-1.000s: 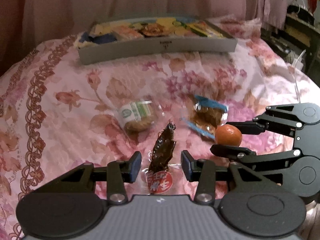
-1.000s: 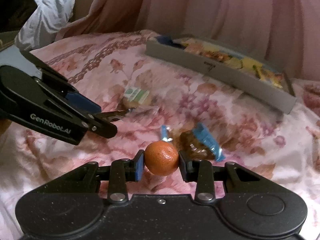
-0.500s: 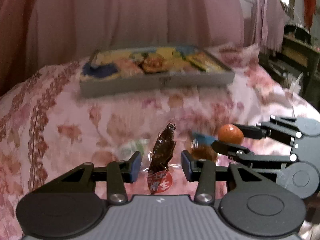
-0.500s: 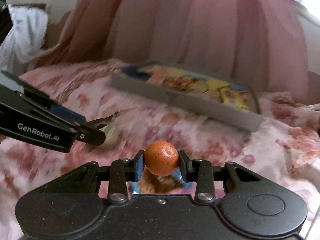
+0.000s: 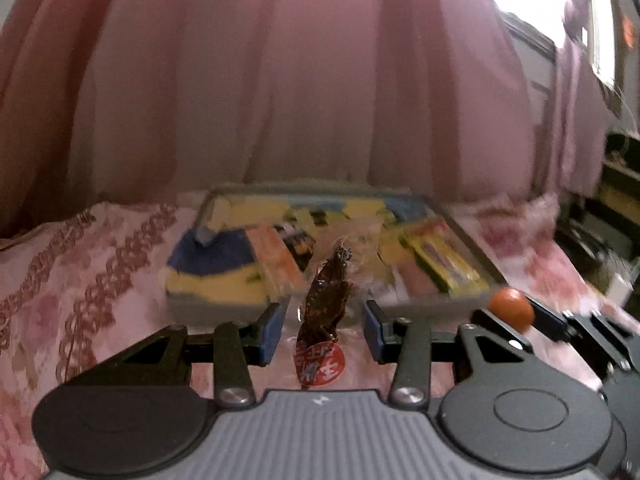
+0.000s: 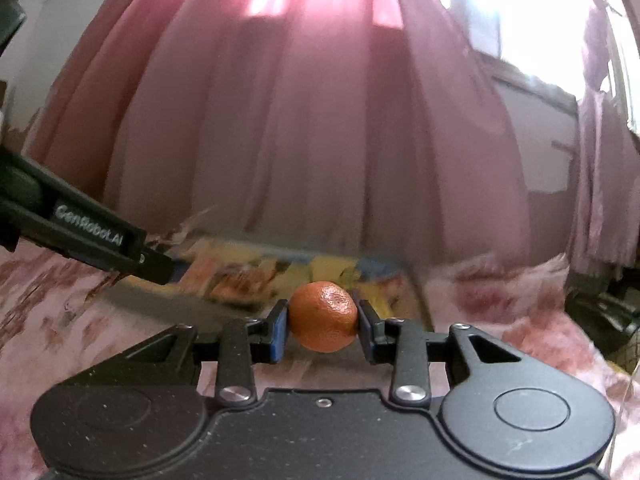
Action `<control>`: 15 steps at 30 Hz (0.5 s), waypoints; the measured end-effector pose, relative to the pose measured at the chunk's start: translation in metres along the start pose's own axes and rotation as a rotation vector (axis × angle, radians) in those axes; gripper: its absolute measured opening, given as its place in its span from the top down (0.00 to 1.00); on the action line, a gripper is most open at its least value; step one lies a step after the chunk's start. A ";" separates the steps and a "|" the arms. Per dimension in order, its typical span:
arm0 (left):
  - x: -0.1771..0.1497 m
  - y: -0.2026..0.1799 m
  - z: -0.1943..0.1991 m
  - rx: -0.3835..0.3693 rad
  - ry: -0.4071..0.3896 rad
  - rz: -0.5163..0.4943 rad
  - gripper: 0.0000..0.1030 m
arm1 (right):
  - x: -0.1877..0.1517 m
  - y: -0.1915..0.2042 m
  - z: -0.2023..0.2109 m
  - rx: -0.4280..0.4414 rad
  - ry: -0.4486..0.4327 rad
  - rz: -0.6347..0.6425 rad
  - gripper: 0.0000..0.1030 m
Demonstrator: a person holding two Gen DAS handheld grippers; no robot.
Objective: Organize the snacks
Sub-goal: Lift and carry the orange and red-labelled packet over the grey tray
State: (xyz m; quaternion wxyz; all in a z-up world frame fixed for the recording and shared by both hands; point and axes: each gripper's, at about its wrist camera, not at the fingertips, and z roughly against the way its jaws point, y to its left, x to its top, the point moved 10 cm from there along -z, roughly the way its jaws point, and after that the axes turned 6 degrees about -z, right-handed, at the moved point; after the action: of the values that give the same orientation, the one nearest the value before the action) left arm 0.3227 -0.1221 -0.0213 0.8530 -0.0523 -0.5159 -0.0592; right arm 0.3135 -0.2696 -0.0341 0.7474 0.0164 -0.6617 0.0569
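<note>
left gripper (image 5: 323, 334): fingers apart, yet a dark brown clear-wrapped snack packet (image 5: 325, 312) hangs upright between them; contact point hidden
right gripper (image 6: 323, 330): blue pads clamp a round, dimpled orange (image 6: 323, 317) on both sides
left view only: tray contents, flat yellow, blue, orange packs
grey tray (image 5: 224, 309): just beyond both, on floral bed cover (image 5: 80, 280)
far: pink curtain (image 6: 320, 140)

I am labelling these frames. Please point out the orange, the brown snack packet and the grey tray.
orange (image 6: 323, 317): right wrist view, middle of peel.
brown snack packet (image 5: 326, 304): left wrist view, dark middle.
grey tray (image 5: 216, 311): left wrist view, front wall.
</note>
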 end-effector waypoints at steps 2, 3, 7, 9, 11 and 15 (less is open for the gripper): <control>0.012 0.004 -0.010 0.023 -0.017 0.023 0.55 | 0.005 -0.002 -0.010 -0.016 -0.030 -0.003 0.64; 0.015 0.006 -0.015 0.033 -0.023 0.031 0.55 | 0.005 -0.003 -0.016 -0.018 -0.033 -0.005 0.64; 0.032 0.012 -0.038 0.066 -0.039 0.085 0.55 | 0.001 -0.002 -0.034 -0.012 -0.038 0.008 0.63; 0.038 0.013 -0.048 0.076 -0.043 0.104 0.55 | -0.001 0.001 -0.042 -0.005 -0.034 0.023 0.63; 0.043 0.012 -0.058 0.085 -0.045 0.111 0.55 | -0.002 0.006 -0.045 -0.002 -0.041 0.029 0.63; 0.049 0.007 -0.077 0.096 -0.043 0.102 0.55 | 0.000 0.010 -0.057 0.010 -0.055 0.035 0.63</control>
State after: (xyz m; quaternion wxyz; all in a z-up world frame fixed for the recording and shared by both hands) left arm 0.4134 -0.1293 -0.0140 0.8452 -0.0389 -0.5329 0.0102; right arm 0.3691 -0.2540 -0.0417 0.7277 0.0101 -0.6820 0.0729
